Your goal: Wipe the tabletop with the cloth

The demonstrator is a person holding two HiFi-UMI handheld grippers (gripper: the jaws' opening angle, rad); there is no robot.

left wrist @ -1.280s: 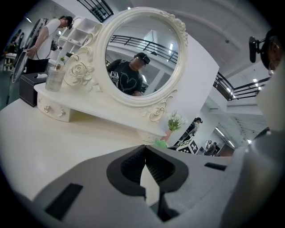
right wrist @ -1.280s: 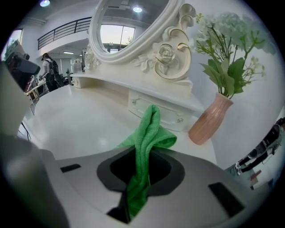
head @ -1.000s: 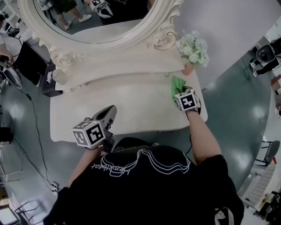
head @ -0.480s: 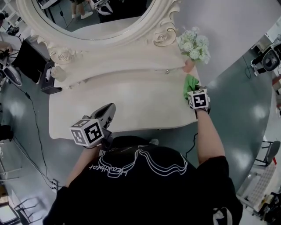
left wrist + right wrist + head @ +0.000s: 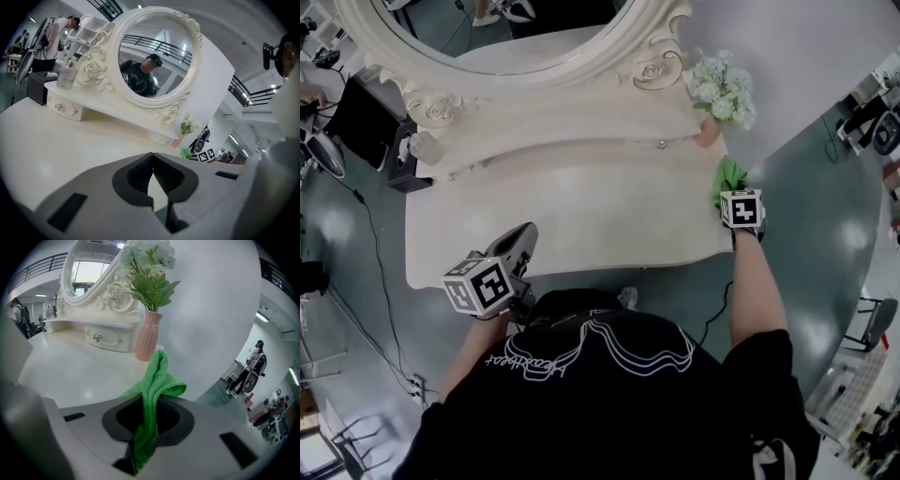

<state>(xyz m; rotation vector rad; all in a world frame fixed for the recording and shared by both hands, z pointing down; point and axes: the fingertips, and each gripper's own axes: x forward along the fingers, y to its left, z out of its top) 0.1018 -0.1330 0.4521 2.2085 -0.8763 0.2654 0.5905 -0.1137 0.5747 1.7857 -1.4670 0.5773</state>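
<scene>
**Now: green cloth at the counter's right end, held in the right claw**

Head view: the right claw [image 5: 733, 187] sits at the far right end of the cream-white counter [image 5: 581, 211]. It is clamped on a bunched green fabric cloth [image 5: 728, 172], near a pink ribbed vase [image 5: 707, 134] of pale flowers. The left claw [image 5: 523, 238] hangs over the counter's near edge, well apart from the cloth.

Left gripper view: its 2 jaws are pressed together with nothing between them. Beyond stands an ornate cream oval mirror [image 5: 157, 51]. The cloth [image 5: 186, 153] shows small and far off, beside the vase [image 5: 177, 140].

Right gripper view: the jaws grip the cloth [image 5: 157, 380], and a folded ridge of it stands up and spills forward. Ahead are the vase [image 5: 147, 336] and a cream drawer with 2 round knobs [image 5: 107, 339].
</scene>
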